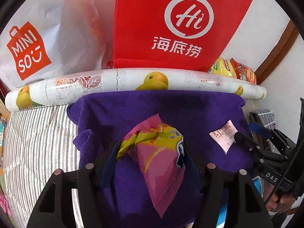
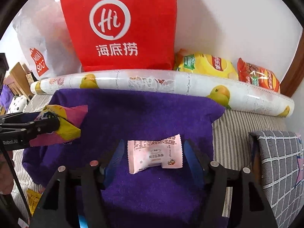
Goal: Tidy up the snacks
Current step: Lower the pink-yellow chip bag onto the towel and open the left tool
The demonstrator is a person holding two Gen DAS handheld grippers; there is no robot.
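Observation:
A pink and yellow snack bag [image 1: 159, 152] lies on a purple towel [image 1: 133, 110] between the fingers of my left gripper [image 1: 150, 152]. The bag fills the gap, and the jaws stand apart without clamping it. In the right wrist view that bag [image 2: 64, 125] and the left gripper [image 2: 47, 125] sit at the towel's left edge. A small pale pink packet [image 2: 153, 155] lies flat on the towel [image 2: 142, 110] between the fingers of my right gripper [image 2: 153, 152]. That gripper is open, with a gap on each side. The left wrist view shows the packet [image 1: 223, 136] by the right gripper [image 1: 247, 142].
A rolled duck-print sheet [image 1: 133, 79] lies across the back of the towel. Behind it stand a red Haidilao bag [image 1: 180, 22] and a white Miniso bag [image 1: 28, 51]. A yellow chips bag [image 2: 207, 64] and a red snack bag [image 2: 258, 76] rest at back right. A grey checked cushion [image 2: 277, 161] sits right, on striped bedding [image 1: 38, 142].

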